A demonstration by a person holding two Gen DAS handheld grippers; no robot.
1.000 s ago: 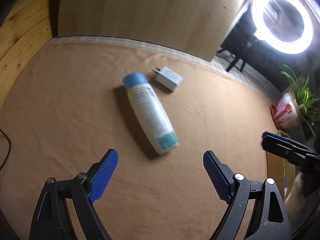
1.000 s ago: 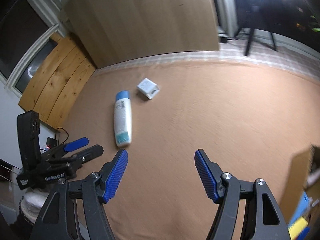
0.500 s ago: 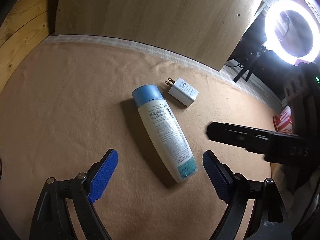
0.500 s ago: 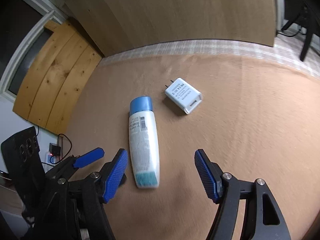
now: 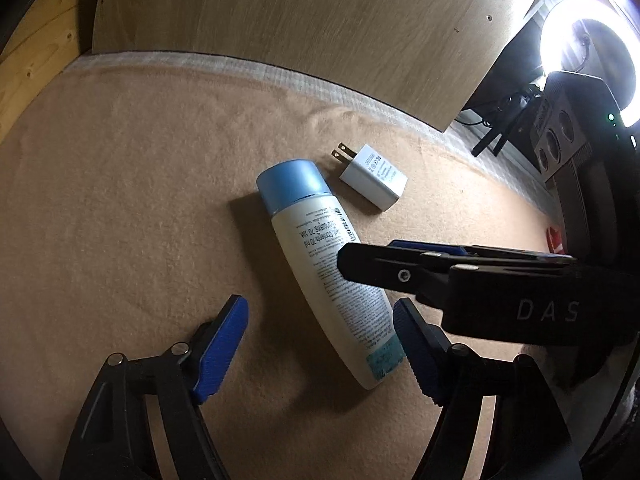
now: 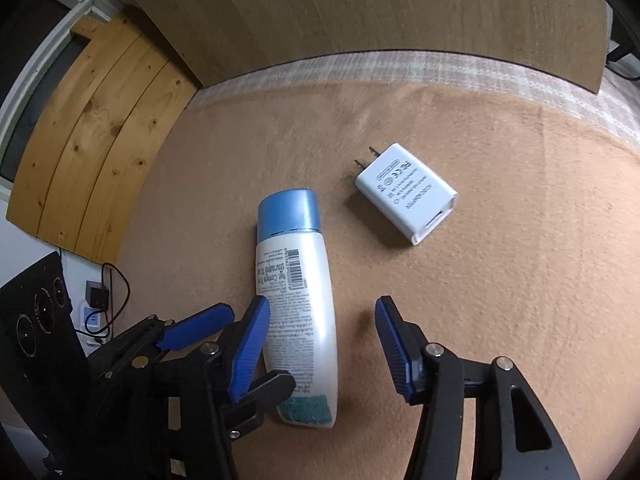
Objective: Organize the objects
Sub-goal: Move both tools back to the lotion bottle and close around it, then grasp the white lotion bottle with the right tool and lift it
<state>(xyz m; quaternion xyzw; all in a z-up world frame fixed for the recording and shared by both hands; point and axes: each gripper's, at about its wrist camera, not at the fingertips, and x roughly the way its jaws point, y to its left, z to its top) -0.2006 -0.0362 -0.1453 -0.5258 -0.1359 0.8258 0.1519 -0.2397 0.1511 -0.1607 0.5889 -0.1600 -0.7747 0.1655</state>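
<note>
closing grippers now nearer bottle

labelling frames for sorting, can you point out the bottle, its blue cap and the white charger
bottle [image 6: 298,308], right wrist view, on the printed white body
blue cap [image 6: 289,212], right wrist view, on the cap's side
white charger [image 6: 406,196], right wrist view, on its printed top face

I see a tan cloth-covered table; a bottle lies flat, a white charger just beside its blue cap, probably apart.
</note>
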